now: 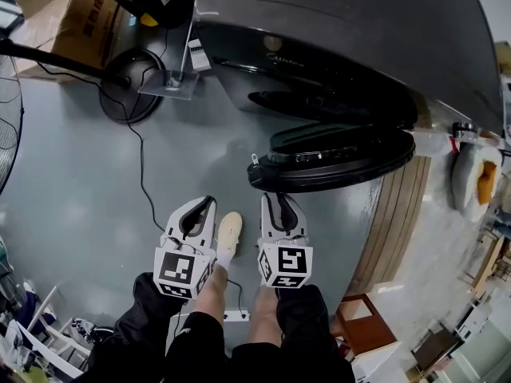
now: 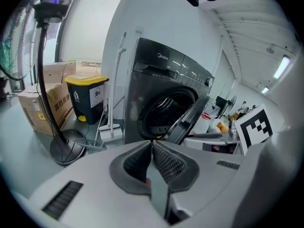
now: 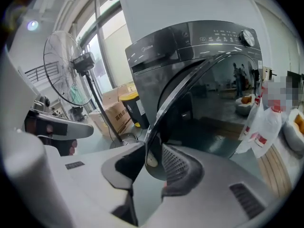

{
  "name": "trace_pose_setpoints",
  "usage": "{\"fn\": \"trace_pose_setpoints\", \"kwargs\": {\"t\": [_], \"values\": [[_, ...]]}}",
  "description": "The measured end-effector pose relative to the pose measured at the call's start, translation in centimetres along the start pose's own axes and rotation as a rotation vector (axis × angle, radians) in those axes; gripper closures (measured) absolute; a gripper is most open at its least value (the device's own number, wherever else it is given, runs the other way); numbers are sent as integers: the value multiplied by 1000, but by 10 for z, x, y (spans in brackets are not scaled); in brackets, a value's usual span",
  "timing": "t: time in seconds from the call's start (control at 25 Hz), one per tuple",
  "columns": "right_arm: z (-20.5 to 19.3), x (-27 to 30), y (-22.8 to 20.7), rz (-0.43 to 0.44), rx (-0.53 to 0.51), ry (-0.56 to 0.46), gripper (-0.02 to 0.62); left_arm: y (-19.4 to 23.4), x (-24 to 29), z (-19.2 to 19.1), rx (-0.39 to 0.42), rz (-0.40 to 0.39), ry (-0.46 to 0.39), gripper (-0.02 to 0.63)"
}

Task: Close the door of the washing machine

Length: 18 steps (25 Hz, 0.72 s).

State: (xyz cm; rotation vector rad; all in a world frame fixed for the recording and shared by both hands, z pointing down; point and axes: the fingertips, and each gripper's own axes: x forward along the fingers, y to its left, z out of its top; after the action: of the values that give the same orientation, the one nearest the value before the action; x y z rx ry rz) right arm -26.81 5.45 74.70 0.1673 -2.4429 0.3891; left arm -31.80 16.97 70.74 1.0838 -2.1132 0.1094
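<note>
Grippers lie nearest, side by side low in the head view, each with a marker cube at its rear. The left gripper (image 2: 152,147), a white plastic two-jaw tool, has its dark ribbed pads drawn together at the tips with nothing between them. A white shoe (image 1: 229,231) shows on the grey floor (image 1: 80,182) between the two tools. The right gripper (image 3: 153,152), of the same white make, has its jaws standing apart, and the lower rim of the round, dark glass washing machine door (image 3: 209,103) sits between them, close against the right-hand pad.

That door hangs open, swung out from the front of the dark grey front-loading washing machine (image 1: 359,30), whose drum mouth is uncovered. Pale wooden planks (image 1: 399,214) lie beside the machine on the right.

Further off to the left, a black pedestal fan base (image 1: 128,94) rests on the floor with a black cable (image 1: 142,174) trailing from it. Beyond it stand a dark bin with a yellow lid (image 2: 88,96) and a brown cardboard box (image 1: 76,22).
</note>
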Motion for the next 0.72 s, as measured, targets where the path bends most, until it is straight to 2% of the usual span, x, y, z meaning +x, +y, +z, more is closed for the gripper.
{"fn": "trace_pose_setpoints", "kwargs": {"t": [0.72], "values": [[42,46,5,-5,-54,-36,494,39,12,28,-11,29,-52,574]]}}
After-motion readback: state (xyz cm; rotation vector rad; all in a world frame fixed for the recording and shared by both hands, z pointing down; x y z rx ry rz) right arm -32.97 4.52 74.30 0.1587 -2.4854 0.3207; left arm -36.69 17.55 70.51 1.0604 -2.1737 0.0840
